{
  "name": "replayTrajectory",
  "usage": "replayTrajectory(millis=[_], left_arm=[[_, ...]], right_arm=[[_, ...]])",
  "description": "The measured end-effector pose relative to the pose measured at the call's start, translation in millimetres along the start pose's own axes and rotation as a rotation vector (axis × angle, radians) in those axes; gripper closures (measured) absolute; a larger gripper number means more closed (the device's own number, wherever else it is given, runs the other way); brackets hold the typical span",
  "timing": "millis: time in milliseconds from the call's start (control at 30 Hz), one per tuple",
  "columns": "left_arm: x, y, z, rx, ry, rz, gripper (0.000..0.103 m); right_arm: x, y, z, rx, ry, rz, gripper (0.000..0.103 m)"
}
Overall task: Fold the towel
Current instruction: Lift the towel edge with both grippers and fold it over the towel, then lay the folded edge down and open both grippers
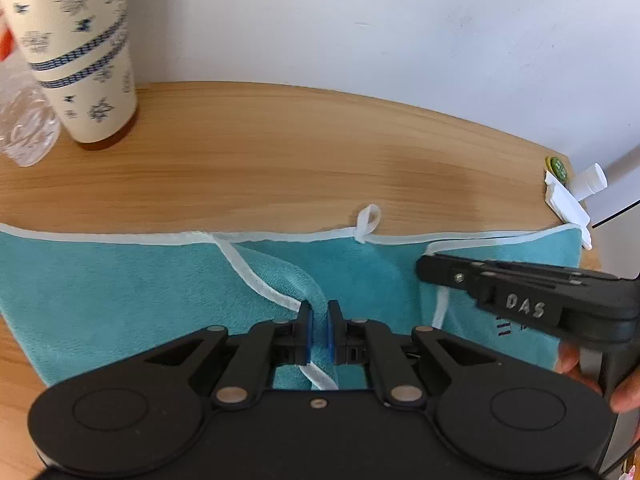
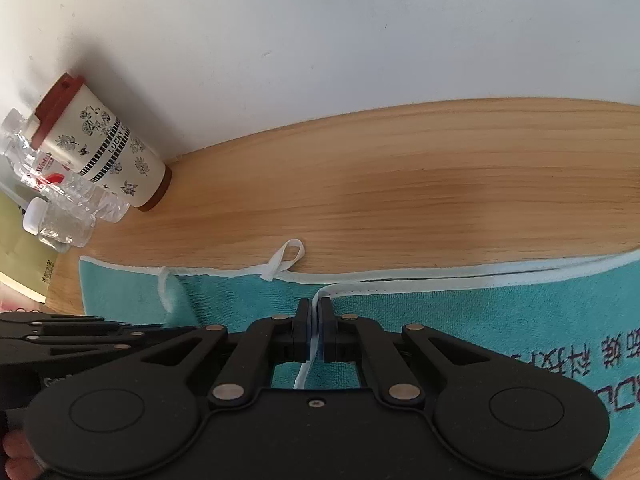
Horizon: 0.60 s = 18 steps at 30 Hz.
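Observation:
A teal towel (image 1: 120,288) with white trim lies on the wooden table (image 1: 280,160), its far edge carrying a white hanging loop (image 1: 368,220). My left gripper (image 1: 318,308) is shut on a raised fold of the towel near its trimmed edge. To the right, my right gripper (image 1: 424,268) reaches in over the towel. In the right wrist view my right gripper (image 2: 315,304) is shut tight on the white trim of an upper towel (image 2: 460,312) layer, close to the far edge and the loop (image 2: 288,256). The left gripper (image 2: 176,330) shows at the lower left.
A patterned cup (image 1: 80,60) and a crumpled clear plastic bottle (image 1: 24,128) stand at the back left by the white wall. A small white bottle (image 1: 590,182) and white paper sit at the table's right corner. A hand (image 1: 624,392) holds the right gripper.

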<state>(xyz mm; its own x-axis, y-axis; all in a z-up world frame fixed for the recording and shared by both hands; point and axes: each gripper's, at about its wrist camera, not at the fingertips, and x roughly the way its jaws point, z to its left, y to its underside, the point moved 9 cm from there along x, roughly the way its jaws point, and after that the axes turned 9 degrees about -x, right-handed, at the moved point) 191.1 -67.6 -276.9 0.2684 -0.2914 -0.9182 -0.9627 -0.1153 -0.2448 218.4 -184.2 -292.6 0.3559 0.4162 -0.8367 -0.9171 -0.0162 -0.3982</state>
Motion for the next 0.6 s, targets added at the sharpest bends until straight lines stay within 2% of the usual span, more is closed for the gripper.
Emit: replayTrajectory(millis=[167,200,233,267,300,333,367,467,567,600], left_arm=[[13.7,-4.1,-8.6,0.003,0.008,0.004,0.096],[15.7,-5.7,-9.6,0.012,-0.004,-0.003,0.092],[15.7,-6.5,-8.8,0.019,-0.018,-0.011,0.087],[14.9,-7.1,-6.2,0.028,-0.040,-0.024,0.071],[14.1,-7.7,-3.7,0.038,-0.063,-0.037,0.050],[13.2,-8.4,-1.2,0.048,-0.086,-0.050,0.045],[10.4,-8.4,1.8,0.054,-0.100,-0.063,0.044],[-7.7,-5.6,14.2,0.053,-0.101,-0.105,0.044],[-23.6,-4.4,33.0,0.026,-0.098,-0.157,0.040],[-24.6,-4.2,39.8,0.018,-0.104,-0.165,0.039]], right_arm=[[3.2,-3.0,1.2,0.007,-0.003,-0.013,0.099],[4.2,-4.0,1.0,0.002,0.007,-0.019,0.096],[4.0,-5.5,-1.0,-0.006,0.034,-0.030,0.096],[3.6,-7.0,-3.0,-0.015,0.060,-0.040,0.093],[2.6,-8.1,-4.8,-0.023,0.076,-0.044,0.083],[1.4,-9.2,-6.7,-0.032,0.091,-0.049,0.077],[-3.7,-11.0,-9.8,-0.040,0.101,-0.066,0.072],[-23.0,-14.9,-13.7,-0.053,0.104,-0.106,0.072],[-58.2,-9.7,-24.9,-0.074,0.133,-0.167,0.070],[-66.7,-1.4,-34.6,-0.068,0.163,-0.161,0.070]])
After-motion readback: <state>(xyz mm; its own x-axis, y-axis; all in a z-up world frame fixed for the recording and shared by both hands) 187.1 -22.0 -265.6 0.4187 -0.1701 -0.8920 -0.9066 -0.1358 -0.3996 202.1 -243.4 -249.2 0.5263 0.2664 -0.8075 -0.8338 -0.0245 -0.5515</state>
